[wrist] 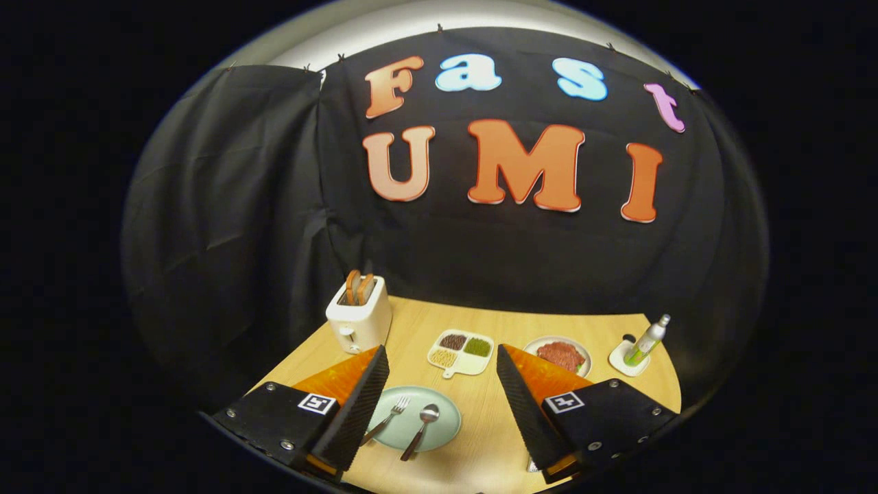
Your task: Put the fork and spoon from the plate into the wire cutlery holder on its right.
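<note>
A pale green plate [444, 414] lies on the wooden table [490, 439], low between my two fingers and nearer the left one. On it a metal fork [392, 414] lies to the left and a metal spoon [422, 427] to the right, both with handles pointing toward me. My gripper [442, 352] hangs above the table, open wide with nothing between its fingers. The left finger covers the plate's left rim and the end of the fork's handle. The right finger hides the table to the right of the plate.
A white toaster [359, 317] with toast stands beyond the left finger. A divided white tray [461, 353] of grains lies ahead between the fingers. Beyond the right finger lie a plate of meat [561, 355] and a green spray bottle [645, 340] on a white dish.
</note>
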A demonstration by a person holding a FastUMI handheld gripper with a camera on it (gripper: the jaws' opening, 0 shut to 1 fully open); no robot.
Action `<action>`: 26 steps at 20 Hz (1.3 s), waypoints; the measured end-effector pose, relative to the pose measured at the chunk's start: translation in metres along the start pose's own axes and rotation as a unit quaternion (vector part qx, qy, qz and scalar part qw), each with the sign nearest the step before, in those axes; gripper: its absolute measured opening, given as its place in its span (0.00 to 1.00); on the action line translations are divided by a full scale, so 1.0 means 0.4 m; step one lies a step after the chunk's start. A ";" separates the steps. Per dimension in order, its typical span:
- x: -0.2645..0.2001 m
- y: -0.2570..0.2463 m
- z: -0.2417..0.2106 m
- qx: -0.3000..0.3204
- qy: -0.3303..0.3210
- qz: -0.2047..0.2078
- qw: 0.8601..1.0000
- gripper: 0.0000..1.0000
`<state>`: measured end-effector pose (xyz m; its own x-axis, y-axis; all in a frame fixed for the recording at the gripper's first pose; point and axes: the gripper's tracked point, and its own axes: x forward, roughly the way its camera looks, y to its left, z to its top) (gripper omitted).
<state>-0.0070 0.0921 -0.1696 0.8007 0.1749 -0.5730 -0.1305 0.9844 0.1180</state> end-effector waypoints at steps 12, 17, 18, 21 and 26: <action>0.138 0.102 -0.323 0.056 0.251 0.044 0.965 0.95; 0.187 0.091 -0.457 0.039 0.346 0.020 0.937 0.94; 0.197 0.096 -0.479 0.042 0.363 0.022 0.931 0.93; 0.226 0.110 -0.546 0.056 0.403 0.019 0.913 0.89; 0.271 0.093 -0.627 0.053 0.448 -0.007 0.892 0.82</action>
<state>-0.0714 0.1526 -0.4307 0.0066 0.1546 -0.9879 -0.0306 0.9875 0.1544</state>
